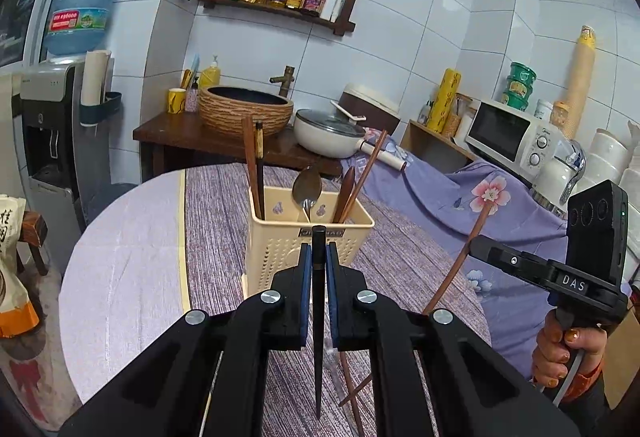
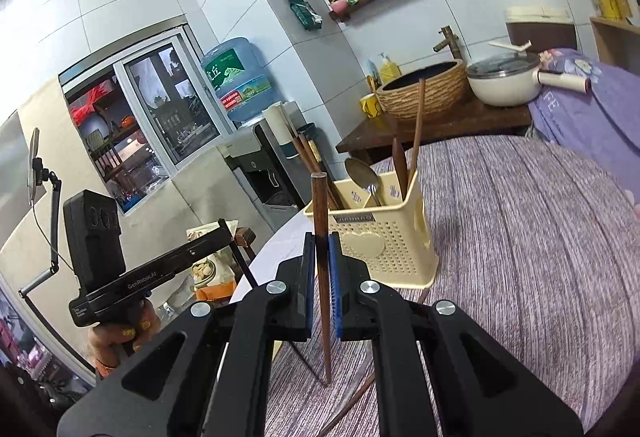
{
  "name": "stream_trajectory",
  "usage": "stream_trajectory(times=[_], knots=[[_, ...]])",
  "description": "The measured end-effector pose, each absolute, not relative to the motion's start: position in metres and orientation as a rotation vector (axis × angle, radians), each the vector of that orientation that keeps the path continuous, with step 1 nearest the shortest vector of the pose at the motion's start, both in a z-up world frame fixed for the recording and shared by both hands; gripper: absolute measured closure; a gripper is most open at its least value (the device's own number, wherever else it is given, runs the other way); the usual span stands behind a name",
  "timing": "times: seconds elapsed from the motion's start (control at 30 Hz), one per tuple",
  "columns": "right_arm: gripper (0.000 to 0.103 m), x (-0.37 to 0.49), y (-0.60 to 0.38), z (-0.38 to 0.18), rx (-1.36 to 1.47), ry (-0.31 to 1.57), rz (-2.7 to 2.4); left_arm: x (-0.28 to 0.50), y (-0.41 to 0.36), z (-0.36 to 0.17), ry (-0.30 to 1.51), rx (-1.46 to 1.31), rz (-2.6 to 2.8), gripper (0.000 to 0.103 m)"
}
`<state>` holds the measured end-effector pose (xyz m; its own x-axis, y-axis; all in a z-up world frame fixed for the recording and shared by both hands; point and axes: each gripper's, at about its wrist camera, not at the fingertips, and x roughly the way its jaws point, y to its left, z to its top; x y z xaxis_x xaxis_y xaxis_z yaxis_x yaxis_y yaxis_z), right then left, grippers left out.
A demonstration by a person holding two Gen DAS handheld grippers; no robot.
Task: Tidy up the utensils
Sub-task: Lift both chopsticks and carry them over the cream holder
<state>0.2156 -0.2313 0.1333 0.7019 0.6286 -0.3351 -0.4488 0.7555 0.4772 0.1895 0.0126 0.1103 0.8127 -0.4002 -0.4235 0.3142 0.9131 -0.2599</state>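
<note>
Tool [image 1: 319, 253] clamps chopstick [image 1: 319, 317]; holder [image 1: 308, 249] holds spoon [image 1: 307, 185].

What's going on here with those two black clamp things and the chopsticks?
A person is sorting utensils with a handheld gripper in each hand. The left gripper is shut on a dark chopstick, and the right gripper is shut on a brown wooden chopstick. Both chopsticks are held up off the purple tablecloth, just short of the cream utensil basket, which already holds a metal spoon, a wooden spoon and several chopsticks. More chopsticks lie on the cloth below the grippers.
</note>
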Motion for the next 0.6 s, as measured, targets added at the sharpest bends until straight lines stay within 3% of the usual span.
stream_trajectory(times=[0.6], knots=[[0.096,0.262,-0.205,0.247,0.184,0.363,0.573,0.218,0.001,0.220,0.322,-0.101,-0.375,0.096]])
